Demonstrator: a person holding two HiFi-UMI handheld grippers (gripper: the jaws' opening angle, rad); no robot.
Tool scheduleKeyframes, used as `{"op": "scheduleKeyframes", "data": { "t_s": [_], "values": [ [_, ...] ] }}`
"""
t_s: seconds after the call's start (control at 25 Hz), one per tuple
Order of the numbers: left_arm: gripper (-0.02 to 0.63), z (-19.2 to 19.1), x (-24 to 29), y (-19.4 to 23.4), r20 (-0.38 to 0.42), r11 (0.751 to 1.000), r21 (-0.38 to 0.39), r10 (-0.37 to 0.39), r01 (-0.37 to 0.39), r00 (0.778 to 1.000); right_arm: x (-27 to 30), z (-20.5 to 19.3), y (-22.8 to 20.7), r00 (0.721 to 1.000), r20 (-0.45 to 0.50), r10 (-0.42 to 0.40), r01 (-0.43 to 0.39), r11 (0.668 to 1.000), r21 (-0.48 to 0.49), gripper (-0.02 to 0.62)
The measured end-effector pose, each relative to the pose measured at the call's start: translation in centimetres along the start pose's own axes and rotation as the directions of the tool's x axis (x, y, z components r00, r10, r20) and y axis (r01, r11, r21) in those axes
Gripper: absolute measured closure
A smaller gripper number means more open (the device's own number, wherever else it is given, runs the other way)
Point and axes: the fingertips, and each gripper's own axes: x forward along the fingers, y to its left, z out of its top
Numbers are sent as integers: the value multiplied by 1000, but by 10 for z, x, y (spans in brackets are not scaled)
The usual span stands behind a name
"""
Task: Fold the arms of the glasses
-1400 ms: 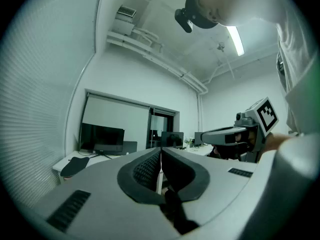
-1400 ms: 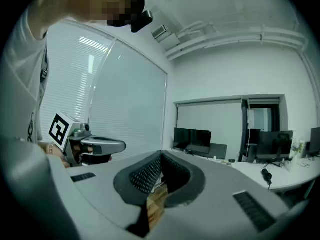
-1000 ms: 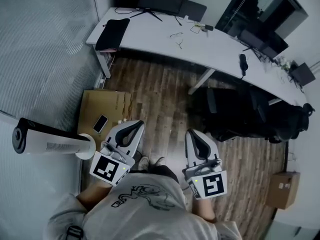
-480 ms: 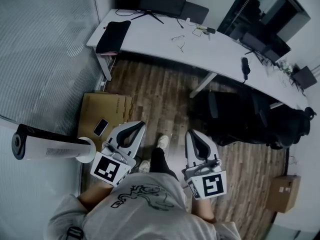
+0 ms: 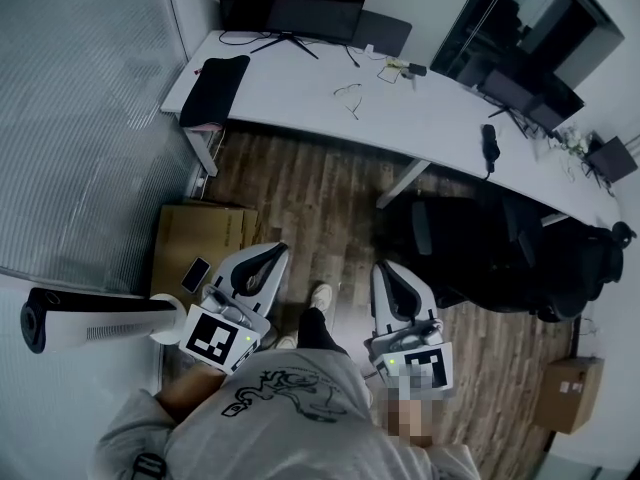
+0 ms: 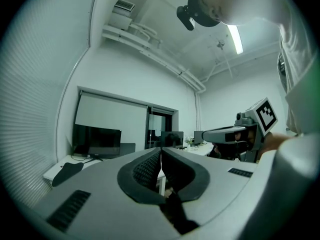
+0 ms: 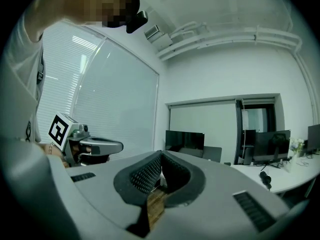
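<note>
The glasses [image 5: 348, 91], a thin wire frame with arms spread, lie on the white desk [image 5: 290, 83] far ahead of both grippers. My left gripper [image 5: 264, 255] and right gripper [image 5: 392, 272] are held side by side at waist height over the wood floor, pointing level toward the desk. In the left gripper view the left gripper [image 6: 161, 152] has its jaws meeting with nothing between them. The right gripper [image 7: 161, 157] in its own view is likewise shut and empty. Each gripper shows in the other's view: the right gripper [image 6: 239, 134] and the left gripper [image 7: 92, 146].
A black monitor [image 5: 290, 3] and a dark pad [image 5: 213, 88] are on the desk. Black office chairs [image 5: 480, 243] stand at the right. A cardboard box [image 5: 205, 233] with a phone [image 5: 196, 273] and a tower fan [image 5: 85, 320] are at the left.
The person has stepped toward the desk: a foot now shows ahead and the floor items have slid back in the head view. Both grippers stay shut and level.
</note>
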Motion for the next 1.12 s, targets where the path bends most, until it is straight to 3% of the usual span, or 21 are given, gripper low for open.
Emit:
{"op": "scheduleKeyframes", "data": {
  "t_s": [0.64,1.12],
  "values": [
    [584,11,163,30,-28,1000,6,17,-17,999,83,1,-145,1000,-14,17,-17,1000,17,586],
    [584,6,263,31,-49,1000,5,11,-10,999,114,-8,-238,1000,-8,7,-7,999,42,586]
  ]
}}
